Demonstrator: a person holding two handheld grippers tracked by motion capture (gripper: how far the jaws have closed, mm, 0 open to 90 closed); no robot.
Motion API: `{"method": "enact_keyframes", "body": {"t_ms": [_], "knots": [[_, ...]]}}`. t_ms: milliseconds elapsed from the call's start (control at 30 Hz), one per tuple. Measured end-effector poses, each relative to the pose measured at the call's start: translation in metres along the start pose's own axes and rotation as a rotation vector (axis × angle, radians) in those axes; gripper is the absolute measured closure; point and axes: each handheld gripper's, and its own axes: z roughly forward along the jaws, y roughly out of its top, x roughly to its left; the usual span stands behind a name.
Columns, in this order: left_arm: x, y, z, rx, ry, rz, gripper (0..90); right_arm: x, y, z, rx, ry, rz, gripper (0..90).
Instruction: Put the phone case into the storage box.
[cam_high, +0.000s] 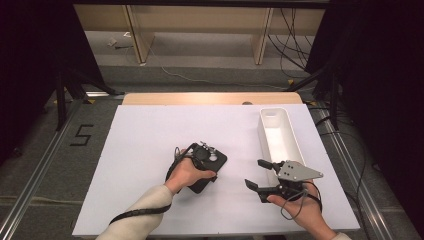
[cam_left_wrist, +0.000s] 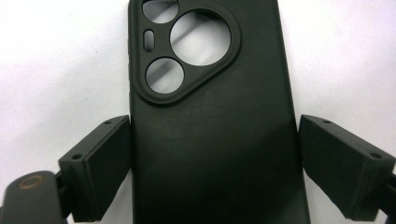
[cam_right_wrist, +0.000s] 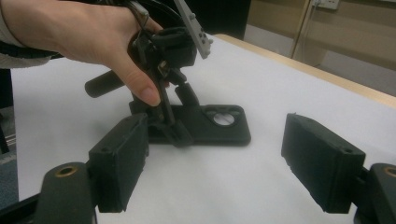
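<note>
Lying flat on the white table (cam_high: 150, 130), back side up, the black phone case (cam_left_wrist: 210, 140) sits lengthwise between the two jaws of the left gripper (cam_left_wrist: 215, 163), its camera cutouts pointing away from the gripper. In the left gripper view the left jaw's pad meets or nearly meets the case's long edge, while a thin sliver of white table shows between the other edge and the right jaw's pad, so the jaws bracket the case rather than pinch it; whether the left pad truly presses cannot be told. The jaws stand wide, spanning the case's width. In the high view the left hand (cam_high: 187, 174) holds its gripper tipped down over the case near the table's middle, the forearm coming in from the lower edge in a pale sleeve. The right gripper view shows the same hand from the side, thumb down along the tool, with the case flat underneath.

Held level and low over the table, the right gripper (cam_high: 260, 175) has its jaws well apart with nothing between them. It points toward the case from beside the white tray (cam_high: 290, 142).
</note>
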Motion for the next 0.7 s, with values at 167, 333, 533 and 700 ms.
{"method": "enact_keyframes", "body": {"t_ms": [167, 333, 533, 700], "knots": [[0.0, 0.002, 0.0, 0.011, -0.002, -0.011, 11.7, 0.0, 0.0, 0.0, 0.0, -0.001, 0.0, 24.1], [0.0, 0.007, 0.001, 0.053, -0.007, -0.015, 11.9, 0.001, 0.0, 0.001, 0.002, 0.001, 0.0, 24.1], [0.001, 0.012, 0.001, 0.094, -0.008, -0.005, 12.0, 0.0, 0.0, 0.001, 0.001, 0.001, 0.001, 24.1], [0.001, 0.014, 0.001, 0.109, -0.003, -0.005, 12.3, 0.0, 0.0, 0.0, 0.002, 0.001, 0.001, 24.1]]}}
